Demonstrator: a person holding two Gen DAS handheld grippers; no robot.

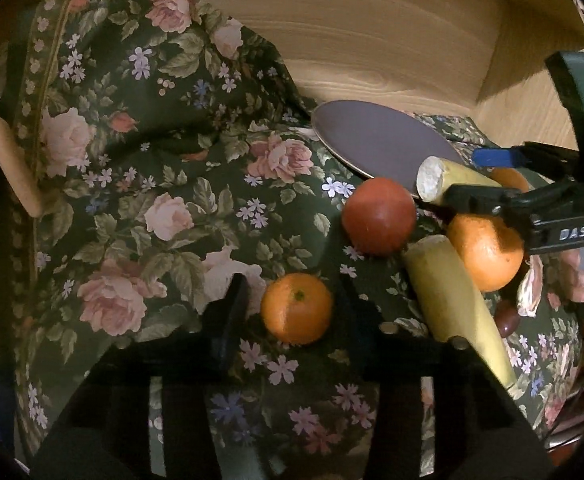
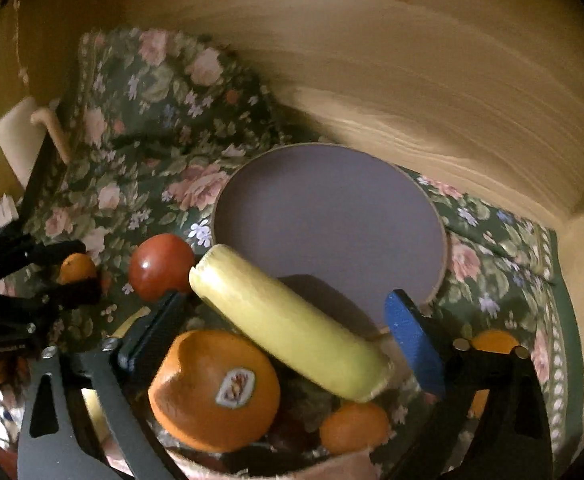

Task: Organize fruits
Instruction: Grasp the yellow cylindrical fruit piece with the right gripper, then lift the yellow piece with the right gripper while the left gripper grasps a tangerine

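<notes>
**Fruit crowded beside the grey plate**

Fruit lies on a floral cloth [image 2: 148, 148] spread over the surface: a yellow banana piece [image 2: 288, 322] rests with its far end over the rim of a round grey plate [image 2: 331, 216], a large orange [image 2: 212, 390] just beside it, a red tomato [image 2: 160, 266] to the left.

The right gripper [image 2: 288, 336] points toward the plate, fingers spread wide on either side of the banana piece, nothing clamped.

The left gripper [image 1: 295, 308] hovers low, spread apart around a small orange [image 1: 296, 307], not visibly pressing it.

A sticker on the large orange is unreadable. "DAS" is printed on the right gripper.

A pale wooden wall [image 2: 431, 80] rises behind the cloth.
</notes>
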